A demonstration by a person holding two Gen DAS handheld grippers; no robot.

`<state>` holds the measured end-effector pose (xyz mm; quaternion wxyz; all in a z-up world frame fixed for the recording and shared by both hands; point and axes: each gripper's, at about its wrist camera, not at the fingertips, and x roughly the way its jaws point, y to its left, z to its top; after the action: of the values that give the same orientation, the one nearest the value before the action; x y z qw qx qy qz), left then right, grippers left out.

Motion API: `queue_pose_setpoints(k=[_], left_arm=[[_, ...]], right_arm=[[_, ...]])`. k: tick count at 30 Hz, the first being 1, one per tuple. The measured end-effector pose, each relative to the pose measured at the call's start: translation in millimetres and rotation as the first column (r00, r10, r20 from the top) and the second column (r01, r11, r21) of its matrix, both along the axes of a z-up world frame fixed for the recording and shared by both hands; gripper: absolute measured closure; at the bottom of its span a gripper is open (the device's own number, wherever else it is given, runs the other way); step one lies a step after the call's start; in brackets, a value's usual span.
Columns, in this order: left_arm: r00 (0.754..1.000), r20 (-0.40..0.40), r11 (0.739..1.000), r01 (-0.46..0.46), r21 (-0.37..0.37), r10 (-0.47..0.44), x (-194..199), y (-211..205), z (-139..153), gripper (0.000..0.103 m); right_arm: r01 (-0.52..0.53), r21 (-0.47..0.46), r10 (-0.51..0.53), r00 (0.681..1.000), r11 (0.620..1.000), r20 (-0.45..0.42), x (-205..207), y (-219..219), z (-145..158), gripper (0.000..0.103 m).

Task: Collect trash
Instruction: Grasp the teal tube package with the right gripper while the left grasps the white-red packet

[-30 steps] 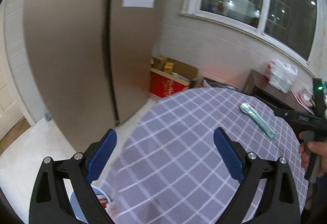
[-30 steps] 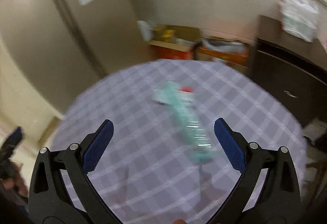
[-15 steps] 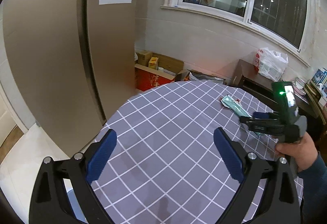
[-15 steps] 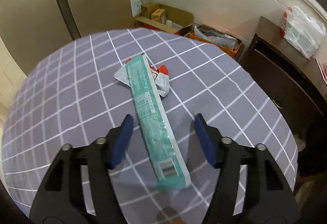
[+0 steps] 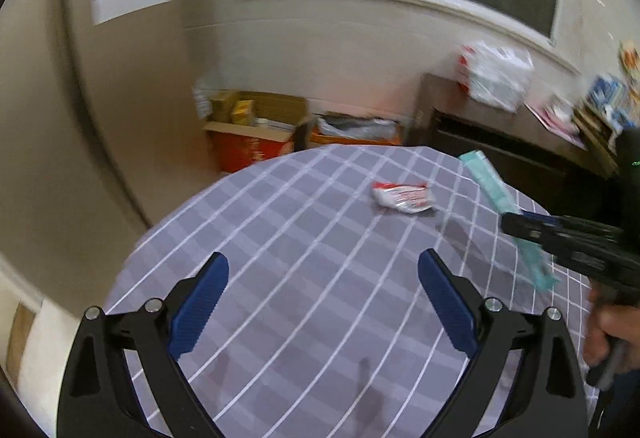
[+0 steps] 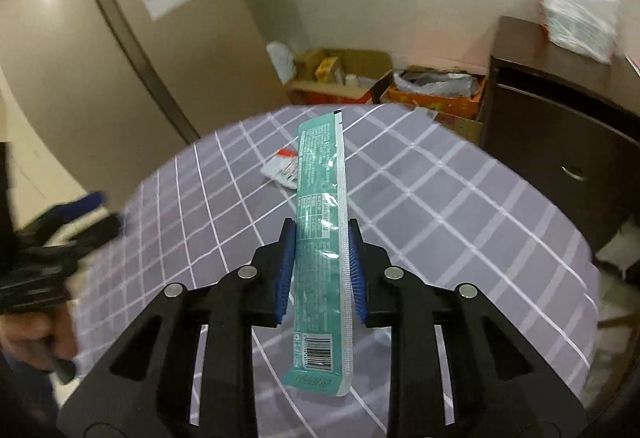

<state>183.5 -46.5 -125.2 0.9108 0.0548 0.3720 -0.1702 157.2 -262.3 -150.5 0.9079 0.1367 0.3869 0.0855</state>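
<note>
My right gripper [image 6: 320,234] is shut on a long teal wrapper [image 6: 320,198] and holds it lifted above the round table [image 6: 460,218] with a purple checked cloth. The wrapper also shows in the left wrist view [image 5: 490,184], held by the right gripper [image 5: 520,228] at the right. A crumpled red and white wrapper [image 5: 402,196] lies on the cloth; in the right wrist view it [image 6: 282,170] is partly behind the teal one. My left gripper [image 5: 322,274] is open and empty above the table's near side.
A tall beige fridge [image 5: 60,98] stands left of the table. Cardboard boxes [image 5: 256,126] sit on the floor by the far wall. A dark cabinet [image 5: 500,142] with a white plastic bag [image 5: 496,76] on it stands at the right.
My right gripper closed on the teal wrapper and lifted it off the cloth, uncovering the red and white wrapper. My left gripper swung right and now faces the table's middle.
</note>
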Motion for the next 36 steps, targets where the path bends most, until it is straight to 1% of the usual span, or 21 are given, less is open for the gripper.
queue_pose_setpoints(k=[3, 5, 8, 10, 13, 14, 15, 16, 17, 18, 20, 21, 22, 27, 28, 30, 36], left_arm=[[0.997, -0.017, 0.996, 0.081, 0.048, -0.081, 31, -49, -14, 0.009], [0.993, -0.021, 0.99, 0.12, 0.074, -0.119, 45, -74, -26, 0.009], [0.991, -0.044, 0.984, 0.127, 0.126, -0.122, 69, -99, -45, 0.009], [0.991, -0.065, 0.984, 0.128, 0.125, -0.12, 81, -106, -51, 0.009], [0.986, -0.084, 0.981, 0.152, 0.12, -0.142, 92, -116, -56, 0.01], [0.981, -0.111, 0.979, 0.173, 0.11, -0.161, 95, -120, -61, 0.011], [0.975, -0.144, 0.978, 0.184, 0.099, -0.169, 97, -123, -67, 0.026], [0.979, -0.114, 0.979, 0.182, 0.096, -0.17, 94, -123, -65, 0.036], [0.978, -0.113, 0.978, 0.187, 0.092, -0.176, 94, -123, -63, 0.041], [0.977, -0.115, 0.978, 0.189, 0.087, -0.178, 92, -123, -60, 0.051], [0.977, -0.109, 0.979, 0.19, 0.079, -0.181, 87, -120, -55, 0.057], [0.977, -0.105, 0.979, 0.195, 0.064, -0.187, 84, -117, -54, 0.078], [0.974, -0.114, 0.978, 0.202, 0.05, -0.195, 81, -114, -51, 0.08], [0.98, -0.109, 0.985, 0.17, -0.002, -0.169, 60, -85, -40, 0.082], [0.98, -0.107, 0.986, 0.165, -0.011, -0.165, 57, -80, -41, 0.083], [0.983, -0.093, 0.987, 0.158, -0.024, -0.159, 47, -68, -38, 0.083], [0.992, -0.023, 0.99, 0.12, -0.07, -0.122, 7, -19, -12, 0.083]], right_arm=[[0.04, 0.029, -0.041, 0.999, 0.999, 0.022, -17, -22, 11, 0.078], [0.067, 0.037, -0.068, 0.997, 0.997, 0.029, -27, -36, 16, 0.078], [0.094, 0.04, -0.095, 0.995, 0.995, 0.029, -36, -50, 18, 0.078], [0.104, 0.04, -0.105, 0.994, 0.994, 0.027, -41, -58, 17, 0.078], [0.108, 0.044, -0.109, 0.994, 0.993, 0.023, -44, -61, 12, 0.078], [0.109, 0.049, -0.111, 0.994, 0.993, 0.02, -44, -62, 10, 0.078], [0.11, 0.054, -0.111, 0.994, 0.993, 0.018, -44, -62, 8, 0.078], [0.108, 0.061, -0.109, 0.994, 0.992, 0.016, -45, -61, 7, 0.078], [0.106, 0.066, -0.107, 0.994, 0.992, 0.015, -45, -60, 6, 0.078], [0.102, 0.07, -0.103, 0.995, 0.992, 0.014, -45, -58, 5, 0.078], [0.097, 0.074, -0.098, 0.995, 0.993, 0.016, -45, -56, 5, 0.078], [0.092, 0.075, -0.094, 0.995, 0.993, 0.018, -45, -54, 6, 0.078], [0.09, 0.074, -0.092, 0.996, 0.993, 0.02, -47, -52, 6, 0.078], [0.073, 0.068, -0.075, 0.997, 0.995, 0.032, -52, -42, 13, 0.078], [0.066, 0.069, -0.069, 0.997, 0.995, 0.035, -53, -39, 15, 0.078], [0.057, 0.07, -0.06, 0.997, 0.996, 0.04, -55, -35, 18, 0.078], [0.001, 0.061, -0.005, 0.998, 0.998, 0.062, -58, -7, 31, 0.078]])
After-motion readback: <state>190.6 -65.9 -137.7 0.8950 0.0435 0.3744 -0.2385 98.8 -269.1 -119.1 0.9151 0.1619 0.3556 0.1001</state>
